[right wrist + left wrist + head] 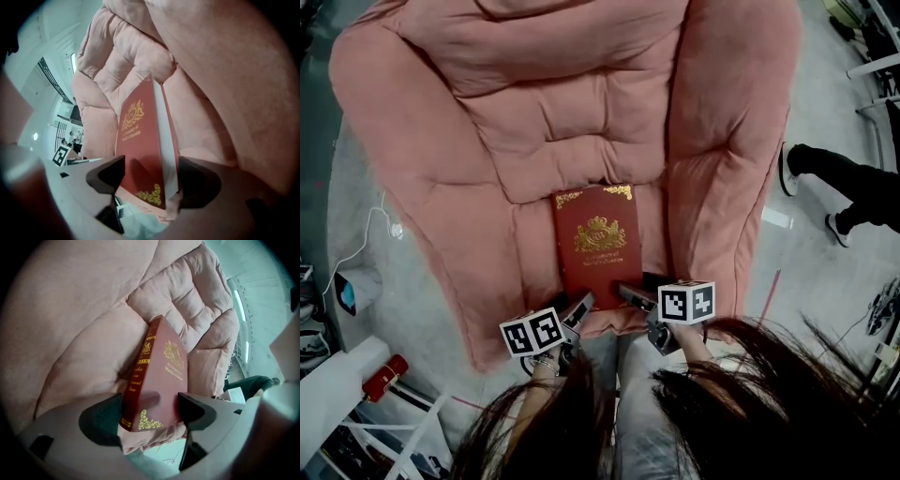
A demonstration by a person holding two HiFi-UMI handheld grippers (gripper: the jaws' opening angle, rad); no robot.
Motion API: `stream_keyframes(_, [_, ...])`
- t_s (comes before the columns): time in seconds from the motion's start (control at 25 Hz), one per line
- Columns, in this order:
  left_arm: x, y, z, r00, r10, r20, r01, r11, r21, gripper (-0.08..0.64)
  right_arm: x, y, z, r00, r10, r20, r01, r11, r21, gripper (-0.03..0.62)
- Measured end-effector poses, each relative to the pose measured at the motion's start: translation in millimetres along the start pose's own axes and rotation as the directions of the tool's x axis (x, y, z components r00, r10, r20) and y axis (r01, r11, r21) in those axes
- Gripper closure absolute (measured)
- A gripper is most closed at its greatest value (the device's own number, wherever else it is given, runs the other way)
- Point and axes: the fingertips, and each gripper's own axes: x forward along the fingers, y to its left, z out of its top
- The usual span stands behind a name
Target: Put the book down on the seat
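Head view: dark hair point(722, 394) covers both arms at 6 o'clock, and the book's gold title is too small to read. The left hand-held gripper point(581, 305) pinches the 7 o'clock corner of the red book point(596, 239), which lies on the pink seat point(581, 141). The right hand-held gripper point(630, 292) pinches its 5 o'clock corner.

Seen from above, the book's point(596, 246) near corners vanish under the left gripper point(579, 307) and the right gripper point(633, 295). Its gold title point(600, 253) is too small to read. The seat's point(581, 141) top runs off the picture. A bystander point(853, 183) at the right edge shows only legs and shoes. Hair point(741, 380) covers most of the holder's arms.
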Motion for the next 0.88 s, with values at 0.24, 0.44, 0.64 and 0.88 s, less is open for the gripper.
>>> stream_keyframes(0.24, [-5,4,-1,1.000,-0.004,-0.011,0.003,1.000,-0.006,0.202,-4,-5,-6,1.000,-0.025,0.015,0.025,1.000,0.017,0.252])
stream_keyframes(0.44, [-14,3,-4,0.999,-0.014,-0.030,0.014,1.000,-0.010,0.202,-13,0,-11,0.998,-0.042,0.038,0.040,0.999,0.030,0.252])
stream_keyframes(0.64, [-21,1,-10,0.997,-0.034,-0.062,0.034,0.999,-0.016,0.202,-22,4,-20,0.995,-0.079,0.053,0.079,0.997,0.014,0.252])
stream_keyframes(0.88, [-30,-6,-13,0.993,-0.086,-0.086,0.080,0.994,-0.072,0.207,-31,17,-29,0.990,-0.095,0.103,0.090,0.995,0.045,0.252])
